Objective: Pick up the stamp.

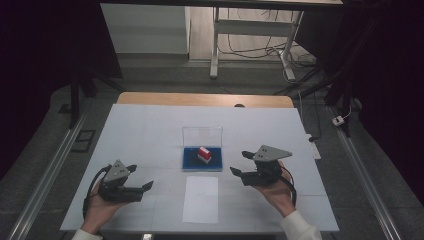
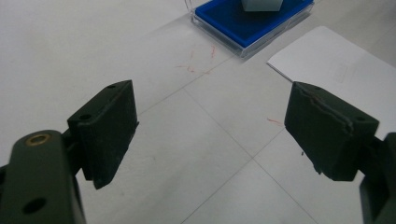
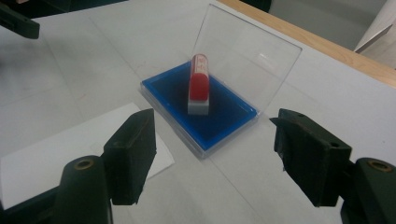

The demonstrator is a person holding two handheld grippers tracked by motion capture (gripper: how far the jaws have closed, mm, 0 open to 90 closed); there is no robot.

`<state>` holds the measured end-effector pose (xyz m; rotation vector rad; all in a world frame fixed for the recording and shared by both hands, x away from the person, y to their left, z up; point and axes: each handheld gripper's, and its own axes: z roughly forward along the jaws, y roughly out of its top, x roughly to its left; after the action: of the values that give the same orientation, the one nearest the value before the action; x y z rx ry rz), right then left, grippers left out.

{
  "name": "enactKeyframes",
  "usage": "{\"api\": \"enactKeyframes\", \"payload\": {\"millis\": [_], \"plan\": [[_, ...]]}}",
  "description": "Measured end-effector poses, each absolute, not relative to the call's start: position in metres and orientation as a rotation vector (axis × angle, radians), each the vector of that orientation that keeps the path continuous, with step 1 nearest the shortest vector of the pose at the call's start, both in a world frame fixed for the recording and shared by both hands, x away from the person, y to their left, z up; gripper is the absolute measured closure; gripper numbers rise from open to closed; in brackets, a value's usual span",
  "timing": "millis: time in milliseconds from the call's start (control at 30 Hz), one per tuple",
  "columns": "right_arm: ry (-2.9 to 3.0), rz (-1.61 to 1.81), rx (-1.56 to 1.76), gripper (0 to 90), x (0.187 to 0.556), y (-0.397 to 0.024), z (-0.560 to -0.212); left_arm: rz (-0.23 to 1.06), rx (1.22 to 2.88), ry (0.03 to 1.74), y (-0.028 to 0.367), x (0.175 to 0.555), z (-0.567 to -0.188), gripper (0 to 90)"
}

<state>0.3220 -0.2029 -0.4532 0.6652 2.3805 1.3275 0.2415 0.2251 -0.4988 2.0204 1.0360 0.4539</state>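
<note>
Both grippers hang wide open, holding nothing — left gripper (image 1: 134, 186) at seven o'clock, right gripper (image 1: 242, 163) at four, probably flanking the red stamp (image 1: 204, 153) standing on the blue ink pad (image 1: 191, 157) at centre — paper sheet (image 1: 200, 199) below

No legible text found.
Faint print on the paper sheet (image 2: 345, 70) and red stamp (image 3: 200, 79) is too blurred to read.
</note>
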Motion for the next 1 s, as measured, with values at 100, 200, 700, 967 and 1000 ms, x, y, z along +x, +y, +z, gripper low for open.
{"api": "enactKeyframes", "payload": {"millis": [100,200,700,967,1000], "plan": [[2.386,1.326,0.66,29.6,0.324,-0.198,-0.453,0.452,2.03,1.032,0.223,0.242,-0.5,17.6],[2.391,1.323,0.655,29.7,0.328,-0.19,-0.452,0.447,2.033,1.033,0.223,0.244,-0.501,17.6],[2.428,1.322,0.663,29.9,0.342,-0.165,-0.453,0.432,2.06,1.018,0.216,0.248,-0.503,17.7],[2.472,1.29,0.646,29.8,0.351,-0.146,-0.457,0.434,2.061,1.018,0.217,0.248,-0.503,17.8],[2.478,1.284,0.646,29.8,0.352,-0.144,-0.456,0.435,2.061,1.018,0.217,0.248,-0.503,17.8]]}}
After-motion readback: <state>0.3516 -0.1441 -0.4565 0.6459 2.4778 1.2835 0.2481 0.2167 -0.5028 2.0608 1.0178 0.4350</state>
